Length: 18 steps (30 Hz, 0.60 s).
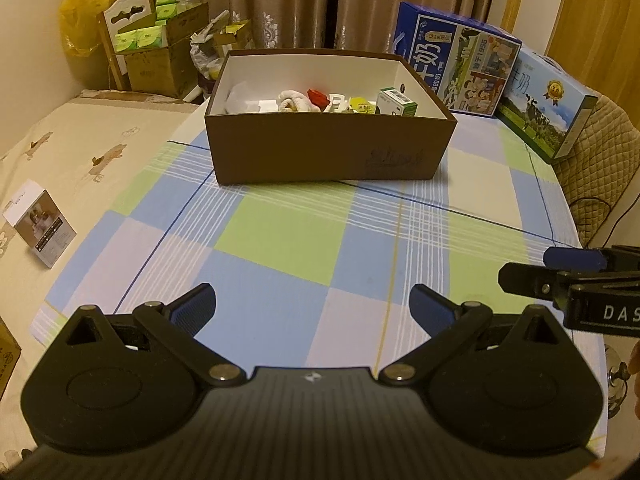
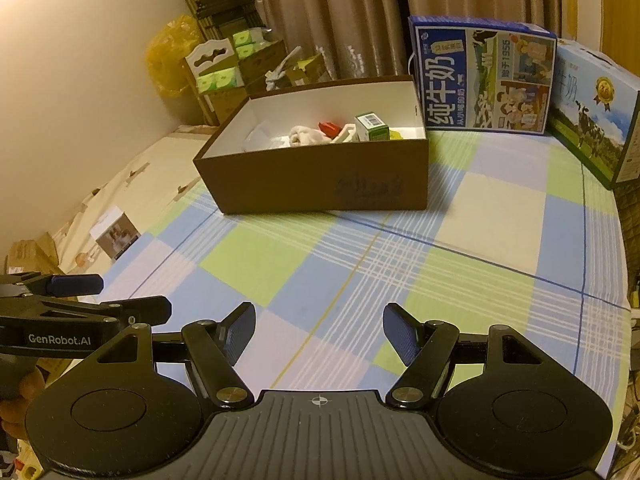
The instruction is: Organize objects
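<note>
Fingers of left gripper [image 1: 313, 307] and right gripper [image 2: 319, 330] spread apart, empty, brown box [image 1: 320, 152] ahead, right view alone shows hand [image 2: 20, 400].

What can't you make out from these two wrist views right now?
- Brown box floor: its near wall hides it in both views.
- Items under the white cloth and green carton: hidden beneath them.
- Embossed logo on the box: too dim to read.
- Right gripper in the left view: cut off by the frame edge.

Warm, dim light here. Brown curtains [image 1: 280, 4] hang ahead of me, a cream wall [image 2: 80, 80] runs along my left, cardboard boxes [image 1: 160, 60] stacked in the corner.
</note>
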### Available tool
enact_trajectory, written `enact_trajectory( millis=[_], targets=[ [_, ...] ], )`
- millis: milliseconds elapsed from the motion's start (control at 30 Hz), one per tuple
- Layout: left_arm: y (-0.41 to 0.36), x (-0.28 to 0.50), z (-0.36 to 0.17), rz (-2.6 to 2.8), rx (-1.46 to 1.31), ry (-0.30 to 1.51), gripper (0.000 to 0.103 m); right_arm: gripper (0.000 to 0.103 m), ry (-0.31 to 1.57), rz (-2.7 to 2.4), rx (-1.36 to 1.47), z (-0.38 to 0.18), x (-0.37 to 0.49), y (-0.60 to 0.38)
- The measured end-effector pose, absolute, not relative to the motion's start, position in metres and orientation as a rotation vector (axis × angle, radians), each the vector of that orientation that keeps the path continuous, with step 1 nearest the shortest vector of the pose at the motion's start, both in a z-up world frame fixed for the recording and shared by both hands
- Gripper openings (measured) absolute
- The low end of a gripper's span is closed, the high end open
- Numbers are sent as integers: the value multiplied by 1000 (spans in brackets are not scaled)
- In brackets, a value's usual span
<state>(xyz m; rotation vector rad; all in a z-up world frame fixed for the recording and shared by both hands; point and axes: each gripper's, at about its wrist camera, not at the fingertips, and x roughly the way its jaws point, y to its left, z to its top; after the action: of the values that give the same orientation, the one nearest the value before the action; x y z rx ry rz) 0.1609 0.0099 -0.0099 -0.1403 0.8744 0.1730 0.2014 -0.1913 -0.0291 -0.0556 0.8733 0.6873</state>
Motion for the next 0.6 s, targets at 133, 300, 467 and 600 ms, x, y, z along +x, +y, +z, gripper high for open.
enact_trajectory(
  millis=[133, 300, 467, 600],
  targets=[
    [8, 161, -10, 175, -139, 874, 102, 68, 877, 690, -57, -31, 200, -192],
    [8, 160, -9, 183, -138, 874, 102, 68, 884, 693, -59, -33, 200, -193],
    [8, 160, -9, 190, -139, 874, 102, 68, 891, 697, -61, -35, 200, -193],
    [8, 160, -9, 191, -138, 874, 102, 68, 895, 699, -59, -36, 200, -194]
  ],
)
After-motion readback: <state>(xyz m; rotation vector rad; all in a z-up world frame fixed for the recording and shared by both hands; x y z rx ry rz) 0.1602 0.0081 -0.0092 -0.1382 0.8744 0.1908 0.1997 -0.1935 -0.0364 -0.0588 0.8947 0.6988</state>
